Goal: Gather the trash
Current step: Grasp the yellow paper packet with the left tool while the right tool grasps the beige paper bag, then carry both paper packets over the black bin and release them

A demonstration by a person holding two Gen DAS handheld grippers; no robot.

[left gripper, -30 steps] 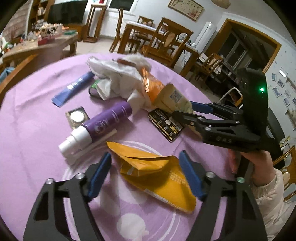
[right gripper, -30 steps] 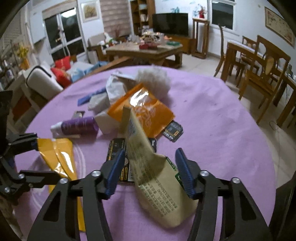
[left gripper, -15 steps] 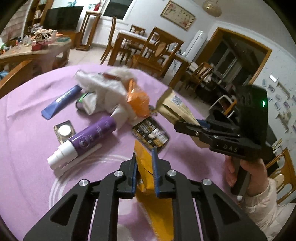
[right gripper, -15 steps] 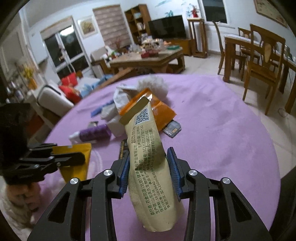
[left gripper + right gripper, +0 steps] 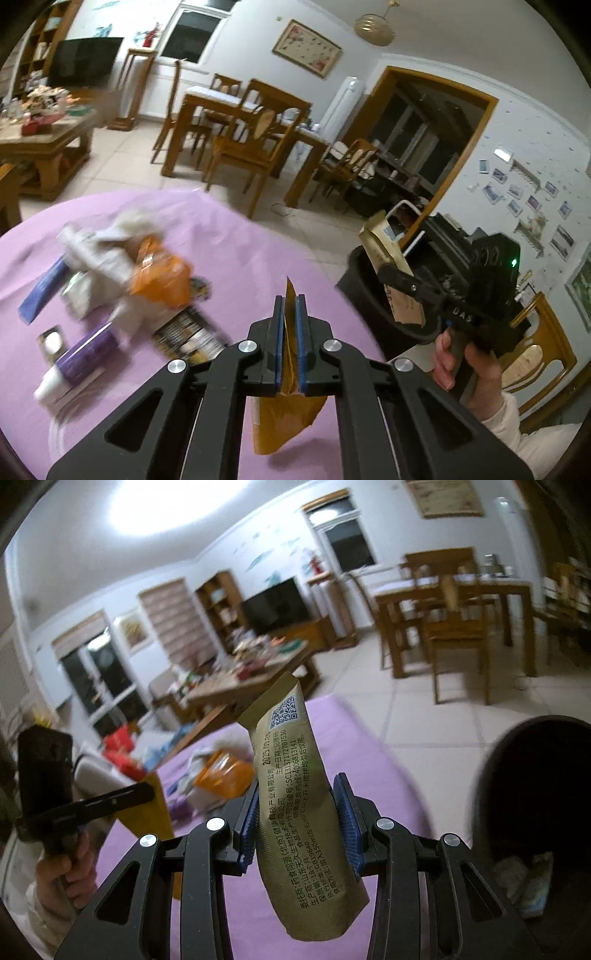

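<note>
Left gripper: pressed together on the yellow envelope, which hangs above the purple bench.
Right gripper: pinching the tan sachet upright, near the black bin.
Bin contents: some crumpled pale trash lies at the bottom; I cannot tell what exactly.
Risk, sachet: if it is let go too early, it can fall on the floor beside the bin.
Risk, envelope: held only by one edge, so it can slip out while swinging.
Rest of trash: orange wrapper and purple tube lie on the bench.
</note>
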